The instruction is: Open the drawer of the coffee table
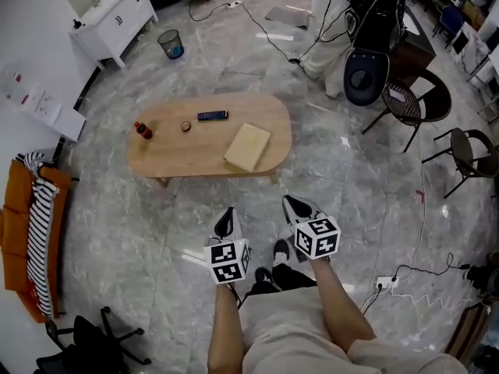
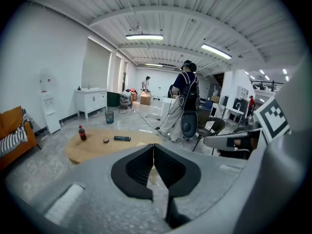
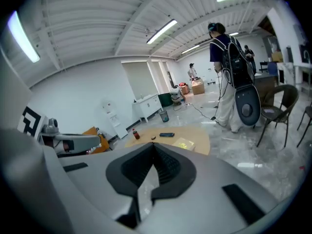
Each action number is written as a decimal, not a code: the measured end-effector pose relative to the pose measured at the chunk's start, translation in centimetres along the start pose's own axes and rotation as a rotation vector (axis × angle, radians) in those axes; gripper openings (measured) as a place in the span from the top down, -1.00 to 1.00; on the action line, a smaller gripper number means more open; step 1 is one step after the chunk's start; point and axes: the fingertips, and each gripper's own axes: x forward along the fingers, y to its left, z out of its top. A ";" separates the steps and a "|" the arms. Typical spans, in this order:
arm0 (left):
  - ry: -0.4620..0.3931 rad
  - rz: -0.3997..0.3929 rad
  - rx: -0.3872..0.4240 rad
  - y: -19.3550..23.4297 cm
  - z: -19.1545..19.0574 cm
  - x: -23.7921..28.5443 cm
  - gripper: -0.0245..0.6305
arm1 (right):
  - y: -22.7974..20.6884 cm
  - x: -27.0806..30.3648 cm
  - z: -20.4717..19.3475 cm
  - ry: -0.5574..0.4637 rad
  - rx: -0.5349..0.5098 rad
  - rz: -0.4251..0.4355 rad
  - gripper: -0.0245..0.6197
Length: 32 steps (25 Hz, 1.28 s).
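Note:
An oval wooden coffee table [image 1: 179, 158] stands on the marble floor ahead of me; no drawer shows on it from here. On its top lie a red-capped bottle [image 1: 143, 129], a small round object [image 1: 185, 126], a dark remote [image 1: 212, 115] and a tan book [image 1: 248, 146]. My left gripper [image 1: 228, 211] and right gripper [image 1: 289, 200] hang side by side over the floor, short of the table's near edge, both shut and empty. The left gripper view has the shut left gripper [image 2: 153, 146] aimed at the table [image 2: 92, 147]. The right gripper view has the shut right gripper [image 3: 153, 145] aimed at the table [image 3: 195, 133].
A person with a backpack [image 1: 373, 29] stands behind the table at the right, beside two dark chairs [image 1: 417, 100]. A white cabinet [image 1: 117, 18] and bin [image 1: 171, 44] are at the far left. An orange sofa [image 1: 27, 232] lines the left wall. Cables and a power strip [image 1: 386, 281] lie at right.

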 end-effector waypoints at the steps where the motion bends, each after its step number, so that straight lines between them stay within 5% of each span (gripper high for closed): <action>1: -0.008 -0.001 0.026 -0.1 0.6 0.6 0.89 | -0.5 0.3 0.1 -0.007 0.030 0.007 0.88; 8: -0.024 -0.001 0.134 2.3 3.6 4.2 0.89 | -2.9 3.5 -0.9 0.047 0.022 -0.026 0.88; 12: -0.005 -0.043 0.156 5.0 3.9 6.7 0.89 | -1.7 7.3 -0.9 0.099 -0.100 -0.027 0.88; 24: 0.023 -0.185 0.132 13.3 3.5 13.3 0.89 | 1.3 16.5 4.7 0.050 -0.207 -0.120 0.88; 32: -0.019 -0.197 0.087 15.7 2.4 14.6 0.89 | 0.4 16.0 0.1 0.127 -0.250 -0.126 0.88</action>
